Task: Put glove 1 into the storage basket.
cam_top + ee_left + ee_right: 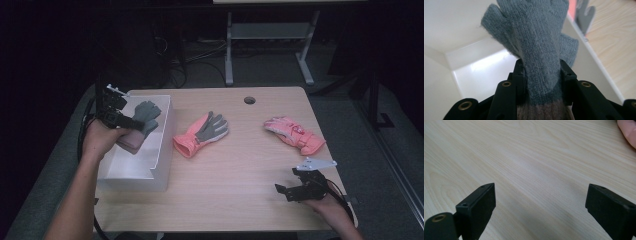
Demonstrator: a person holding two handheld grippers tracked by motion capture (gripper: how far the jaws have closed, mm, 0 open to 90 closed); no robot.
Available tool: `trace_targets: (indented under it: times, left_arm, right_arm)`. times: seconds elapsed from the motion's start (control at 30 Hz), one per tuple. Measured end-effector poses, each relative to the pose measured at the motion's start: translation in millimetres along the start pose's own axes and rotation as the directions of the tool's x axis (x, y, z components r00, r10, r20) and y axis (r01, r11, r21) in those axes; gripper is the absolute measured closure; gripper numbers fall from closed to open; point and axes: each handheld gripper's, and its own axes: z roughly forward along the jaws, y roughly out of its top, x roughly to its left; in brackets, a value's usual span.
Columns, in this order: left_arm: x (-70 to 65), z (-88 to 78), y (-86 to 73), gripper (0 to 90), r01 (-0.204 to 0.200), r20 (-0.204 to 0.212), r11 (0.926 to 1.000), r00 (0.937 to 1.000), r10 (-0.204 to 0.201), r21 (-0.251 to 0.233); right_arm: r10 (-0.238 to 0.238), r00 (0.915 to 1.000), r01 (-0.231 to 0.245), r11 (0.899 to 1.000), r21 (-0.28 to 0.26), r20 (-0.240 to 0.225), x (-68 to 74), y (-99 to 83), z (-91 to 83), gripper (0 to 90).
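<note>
Left gripper (541, 75) clamped on grey knit glove (536, 45), seemingly inside white box (162, 150); right gripper (539, 205) wide.

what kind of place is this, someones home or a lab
Most likely a lab or recording workspace, not a home. A plain wooden table with a cable hole stands in a dark room, cables trail on the floor behind it, and gloves are sorted into a white box with a hand-held gripper.

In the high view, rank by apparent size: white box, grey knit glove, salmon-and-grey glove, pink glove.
1. white box
2. salmon-and-grey glove and pink glove: look alike, unranked
3. grey knit glove, partly hidden by the left gripper
</note>
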Motion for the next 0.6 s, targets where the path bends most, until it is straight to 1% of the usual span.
trace_targets:
  times: [0.03,0.1,0.17,0.2,0.23,0.3,0.37,0.4,0.43,0.47,0.53,0.6]
  left_arm:
    - [0.0,0.0,0.0,65.6,0.0,0.0,1.0,1.0,0.0,0.0]
    - [5.2,8.4,-3.4,65.5,0.006,-0.015,0.9999,0.9999,-0.006,0.016]
    - [10.6,16.9,-7.6,65.4,0.018,-0.025,0.9996,0.9995,-0.017,0.022]
    - [16.3,25.3,-12.3,65.3,0.033,-0.034,0.999,0.9989,-0.032,0.029]
    - [16.3,25.3,-12.3,65.2,0.033,-0.034,0.999,0.9989,-0.032,0.029]
    - [21.6,33.2,-17.3,65.2,0.044,-0.043,0.9982,0.9982,-0.043,0.04]
    - [26.0,40.7,-21.7,65.2,0.05,-0.06,0.9973,0.9971,-0.047,0.053]
    - [30.8,47.1,-26.0,65.1,0.052,-0.068,0.9964,0.9966,-0.048,0.067]
    - [30.8,47.1,-26.0,65.1,0.052,-0.068,0.9964,0.9966,-0.048,0.067]
    - [32.9,50.7,-28.0,65.1,0.053,-0.075,0.996,0.9961,-0.047,0.072]
    - [38.3,60.7,-34.2,65.1,0.071,-0.084,0.993,0.9945,-0.064,0.094]
    - [40.0,63.7,-36.4,65.1,0.077,-0.083,0.9919,0.9942,-0.069,0.101]
  right_arm:
    - [0.0,1.0,0.0,1.0,0.0,0.0,0.0,0.0,0.0,9.0]
    - [0.0,1.0,0.0,1.0,0.001,0.0,0.2,0.0,0.2,9.0]
    - [0.002,1.0,-0.002,1.0,0.003,0.0,0.2,-0.3,0.3,9.0]
    - [0.004,1.0,-0.004,1.0,0.007,0.0,-0.1,-0.6,0.4,9.0]
    - [0.004,1.0,-0.004,1.0,0.007,0.0,-0.1,-0.6,0.4,9.0]
    - [0.003,1.0,-0.003,1.0,0.006,-0.003,-0.4,-0.9,0.2,9.0]
    - [0.003,1.0,-0.003,1.0,0.006,-0.003,-0.4,-0.8,0.1,9.0]
    - [0.006,1.0,-0.006,1.0,0.007,-0.002,0.2,-0.4,0.3,9.0]
    - [0.006,1.0,-0.006,1.0,0.007,-0.002,0.2,-0.4,0.3,9.0]
    - [0.003,1.0,-0.003,1.0,0.007,-0.002,0.1,-0.4,0.4,9.0]
    - [0.0,1.0,0.0,1.0,0.01,-0.002,-0.1,-0.3,0.6,9.0]
    - [0.002,1.0,-0.002,1.0,0.013,-0.001,0.0,-0.4,0.7,9.0]
